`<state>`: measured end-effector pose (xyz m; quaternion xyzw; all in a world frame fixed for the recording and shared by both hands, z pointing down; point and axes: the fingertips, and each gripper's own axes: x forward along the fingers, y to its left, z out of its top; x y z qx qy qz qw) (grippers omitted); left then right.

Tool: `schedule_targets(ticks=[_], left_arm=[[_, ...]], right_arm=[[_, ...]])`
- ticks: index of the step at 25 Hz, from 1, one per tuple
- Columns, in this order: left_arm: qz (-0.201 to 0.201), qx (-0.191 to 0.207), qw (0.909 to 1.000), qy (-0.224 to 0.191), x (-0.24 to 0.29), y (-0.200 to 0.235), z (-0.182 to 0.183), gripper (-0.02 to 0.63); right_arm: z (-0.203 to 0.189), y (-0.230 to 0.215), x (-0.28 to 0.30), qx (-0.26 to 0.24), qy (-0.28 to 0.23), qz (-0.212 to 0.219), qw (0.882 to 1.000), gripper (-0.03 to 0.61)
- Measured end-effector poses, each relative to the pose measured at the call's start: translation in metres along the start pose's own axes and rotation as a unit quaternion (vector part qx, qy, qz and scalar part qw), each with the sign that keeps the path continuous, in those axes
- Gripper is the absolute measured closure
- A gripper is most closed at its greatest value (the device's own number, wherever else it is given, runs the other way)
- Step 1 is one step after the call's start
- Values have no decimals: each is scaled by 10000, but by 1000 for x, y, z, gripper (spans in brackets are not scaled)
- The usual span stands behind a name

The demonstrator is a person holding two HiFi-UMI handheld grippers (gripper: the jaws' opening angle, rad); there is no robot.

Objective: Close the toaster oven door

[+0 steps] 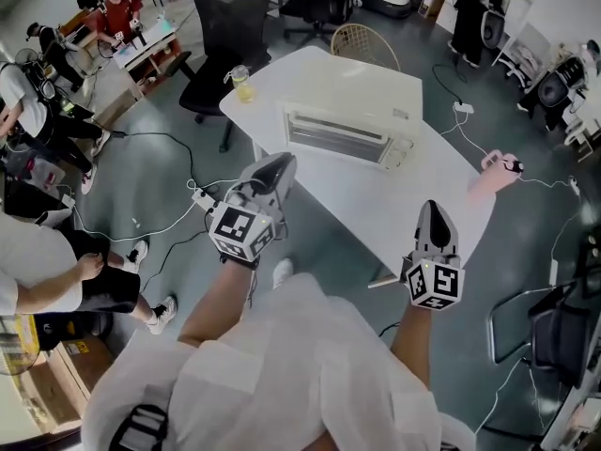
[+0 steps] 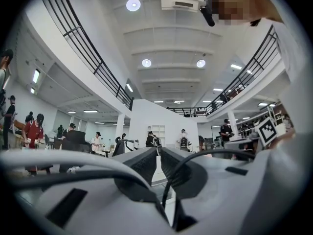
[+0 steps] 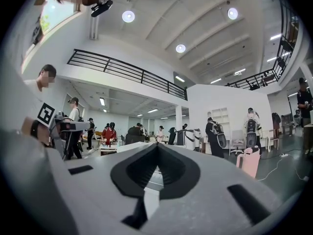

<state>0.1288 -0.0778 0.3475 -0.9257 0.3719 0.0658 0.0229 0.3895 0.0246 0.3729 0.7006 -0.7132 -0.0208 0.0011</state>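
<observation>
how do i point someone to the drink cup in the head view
Find the white table in the middle of the floor, with the white toaster oven on it. At the table's far left corner, next to the black office chair, stands the cup. It is small and clear with yellow liquid, unlike the boxy oven.

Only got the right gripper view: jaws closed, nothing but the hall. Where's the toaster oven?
Observer: Head view shows the toaster oven on the white table, in front of the person.
Operator: Door?
Observer: The door looks closed, flush with the front.
Operator: Left gripper on it?
Observer: No. The left gripper is at the table's near edge, apart from the toaster oven.
</observation>
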Motion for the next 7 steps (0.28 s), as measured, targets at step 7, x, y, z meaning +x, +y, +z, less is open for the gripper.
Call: schedule_targets(ticks=[7], left_arm=[[-50, 92, 9999, -40, 2, -1, 6, 591]], right_arm=[[4, 3, 4, -30, -94, 18, 9999, 575]])
